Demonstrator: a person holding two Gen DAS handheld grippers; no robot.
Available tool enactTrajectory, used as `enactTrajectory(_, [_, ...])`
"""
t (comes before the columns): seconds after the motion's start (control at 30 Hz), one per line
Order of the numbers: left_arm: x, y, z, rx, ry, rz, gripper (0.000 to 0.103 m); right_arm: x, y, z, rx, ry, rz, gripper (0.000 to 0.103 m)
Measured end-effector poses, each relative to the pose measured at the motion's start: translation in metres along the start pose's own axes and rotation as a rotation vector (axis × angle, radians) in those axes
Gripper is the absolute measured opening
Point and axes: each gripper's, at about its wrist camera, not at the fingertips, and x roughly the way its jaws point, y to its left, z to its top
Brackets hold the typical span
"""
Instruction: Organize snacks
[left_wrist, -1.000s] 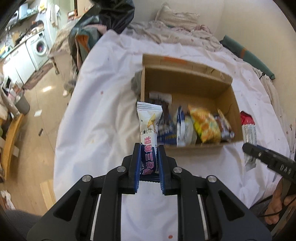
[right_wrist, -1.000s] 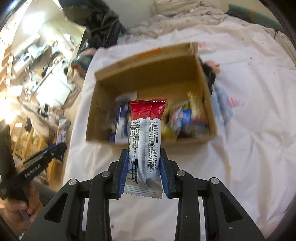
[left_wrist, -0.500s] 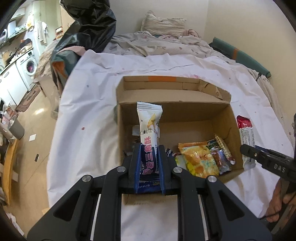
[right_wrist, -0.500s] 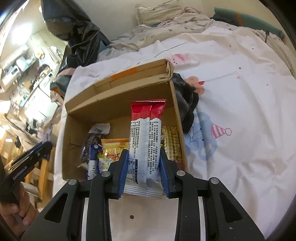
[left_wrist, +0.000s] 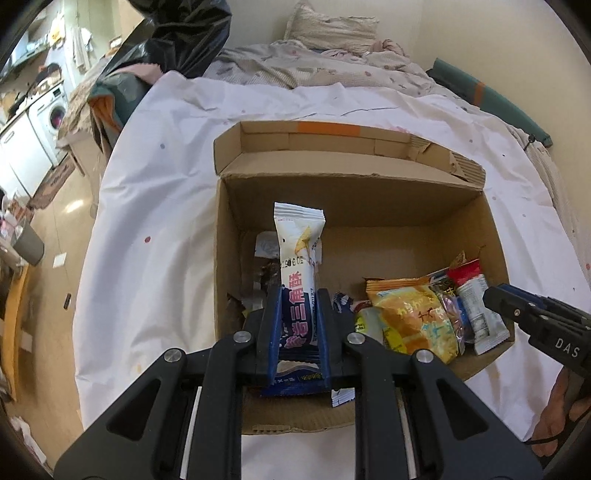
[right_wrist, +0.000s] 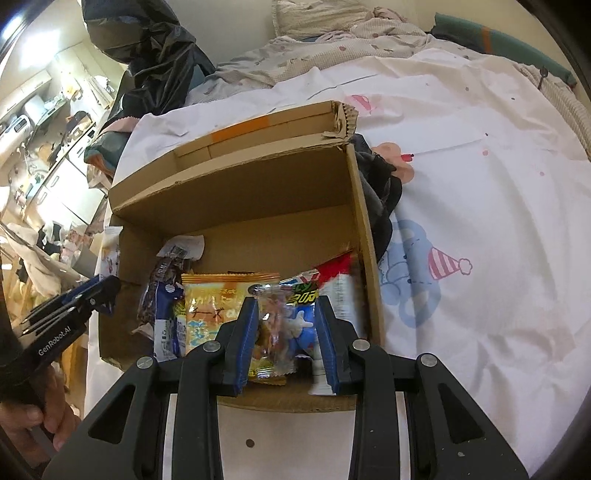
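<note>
An open cardboard box (left_wrist: 369, 195) sits on the white sheet; it also shows in the right wrist view (right_wrist: 236, 184). My left gripper (left_wrist: 298, 295) is shut on a white and blue snack packet (left_wrist: 297, 254), held upright over the box's left side. My right gripper (right_wrist: 284, 306) is open over the box's right side. The red and white snack packet (right_wrist: 341, 284) lies blurred against the right wall, beside my right finger. It also shows in the left wrist view (left_wrist: 476, 306). An orange chip bag (right_wrist: 210, 302) and several other packets lie inside.
The box stands on a bed with a white sheet (left_wrist: 159, 229). A dark cloth (right_wrist: 380, 195) lies against the box's right wall. Black bags (left_wrist: 177, 33) and pillows (left_wrist: 332, 26) are at the back. The floor and a washing machine (left_wrist: 55, 110) are to the left.
Both grippers have moved in over the box. My right gripper has opened and let go of the red and white packet, which now lies in the box. My left gripper still holds its packet.
</note>
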Motion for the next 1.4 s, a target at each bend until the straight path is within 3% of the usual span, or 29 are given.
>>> enactTrajectory(0.2, [0.002,0.004,-0.002,-0.028,0.024,-0.021,0.015,-0.001,0.001,-0.001,0.007,0.003,0.015,0.036])
enactTrajectory(0.3, [0.002,0.001,-0.005,-0.008,0.037,-0.011,0.021,-0.003,-0.001,-0.001,0.021,-0.001,0.022,0.037])
enactTrajectory(0.33, [0.001,-0.001,-0.006,-0.003,0.035,-0.012,0.029,-0.003,-0.002,-0.001,0.026,-0.002,0.025,0.039])
enactTrajectory(0.43, [-0.006,-0.003,-0.007,0.006,0.007,-0.015,0.055,-0.006,-0.003,0.000,0.046,-0.017,0.044,0.062])
enactTrajectory(0.47, [-0.011,-0.004,-0.007,0.008,-0.011,-0.015,0.066,-0.008,-0.003,0.001,0.048,-0.028,0.046,0.066])
enactTrajectory(0.53, [-0.016,-0.003,-0.007,0.003,-0.035,-0.012,0.078,-0.013,-0.001,0.001,0.038,-0.051,0.031,0.070])
enactTrajectory(0.67, [-0.028,0.003,-0.009,-0.014,-0.078,-0.014,0.079,-0.023,0.001,0.001,0.036,-0.088,0.045,0.085])
enactTrajectory(0.77, [-0.040,0.007,-0.011,-0.007,-0.125,0.017,0.079,-0.035,0.005,0.000,0.038,-0.147,0.002,0.094])
enactTrajectory(0.83, [-0.052,0.009,-0.011,-0.002,-0.165,0.026,0.079,-0.046,0.007,-0.003,0.045,-0.193,-0.024,0.096])
enactTrajectory(1.0, [-0.081,0.021,-0.017,-0.039,-0.257,0.025,0.079,-0.068,0.015,-0.014,0.042,-0.225,0.015,0.096])
enactTrajectory(1.13, [-0.101,0.031,-0.033,-0.065,-0.305,-0.022,0.079,-0.091,0.026,-0.028,0.019,-0.278,0.038,0.096])
enactTrajectory(1.3, [-0.115,0.028,-0.054,-0.043,-0.289,0.016,0.079,-0.108,0.037,-0.051,-0.034,-0.316,0.014,0.096])
enactTrajectory(1.4, [-0.122,0.031,-0.067,-0.054,-0.260,-0.004,0.079,-0.112,0.041,-0.068,-0.042,-0.317,0.003,0.096])
